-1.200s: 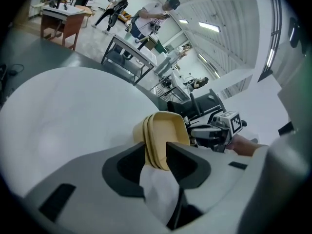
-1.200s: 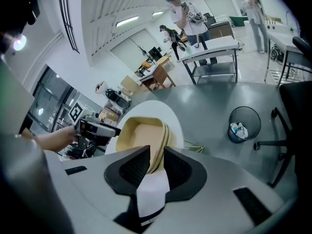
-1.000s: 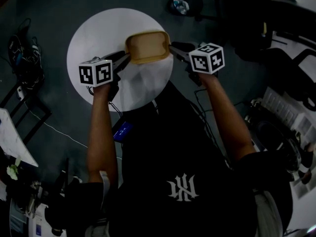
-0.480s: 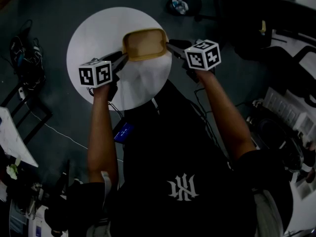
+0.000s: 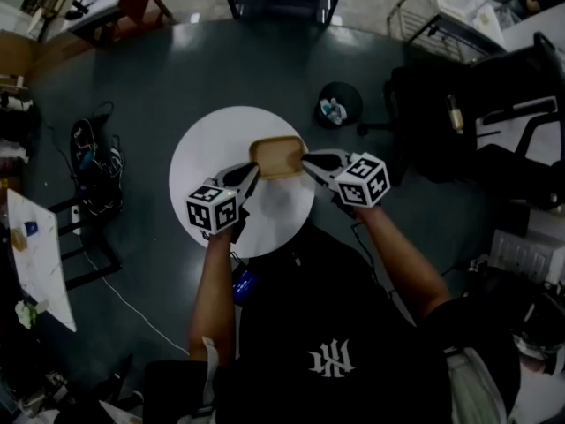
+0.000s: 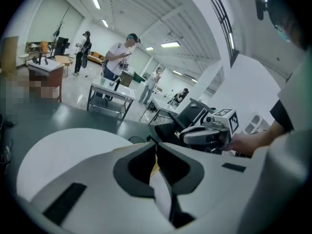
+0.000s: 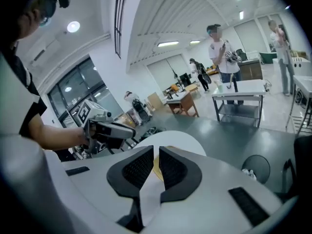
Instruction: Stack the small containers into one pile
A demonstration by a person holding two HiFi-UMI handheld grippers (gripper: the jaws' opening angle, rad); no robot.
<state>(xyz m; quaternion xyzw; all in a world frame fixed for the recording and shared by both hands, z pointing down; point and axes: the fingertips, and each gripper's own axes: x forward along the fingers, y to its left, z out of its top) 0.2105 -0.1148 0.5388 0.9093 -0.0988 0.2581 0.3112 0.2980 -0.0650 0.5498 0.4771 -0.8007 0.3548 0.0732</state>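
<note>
Container [image 5: 277, 155]: tan, over white table [image 5: 203, 148], rim pinched at both ends. My left tongs [image 5: 253, 170] and right tongs [image 5: 307, 158], jaws just closed in, both clenched on it. Risk: thin edge grips; an uneven pull tilts or drops it

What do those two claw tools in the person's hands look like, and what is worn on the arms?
The left gripper and right gripper each have a pale grey shell, two dark pads narrowing towards the tip, and a white cube printed with black square markers. The person wears a black short-sleeved T-shirt with a white emblem.
</note>
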